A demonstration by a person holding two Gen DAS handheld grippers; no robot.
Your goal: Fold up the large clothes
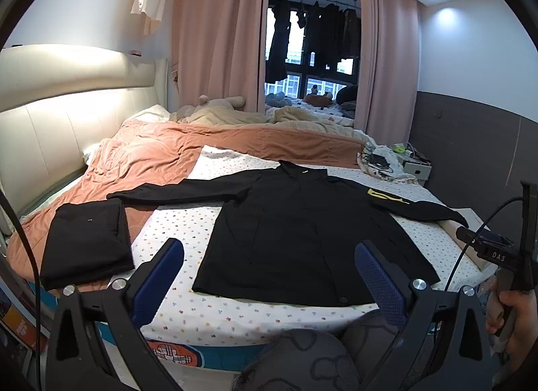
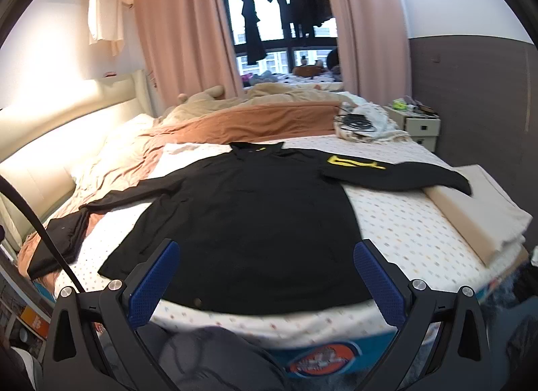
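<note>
I hold my left gripper (image 1: 269,276) and right gripper (image 2: 267,276) spread wide, grasping nothing, short of the jacket's hem. The black jacket (image 1: 299,233) lies flat on the dotted sheet (image 1: 188,229), sleeves outstretched, evidently ready for folding. Left of the jacket, a folded black garment (image 1: 87,239) sits squared.

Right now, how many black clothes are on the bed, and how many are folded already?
Spread-out black jacket: 1
Folded black garment: 1
Total black clothes on the bed: 2
</note>
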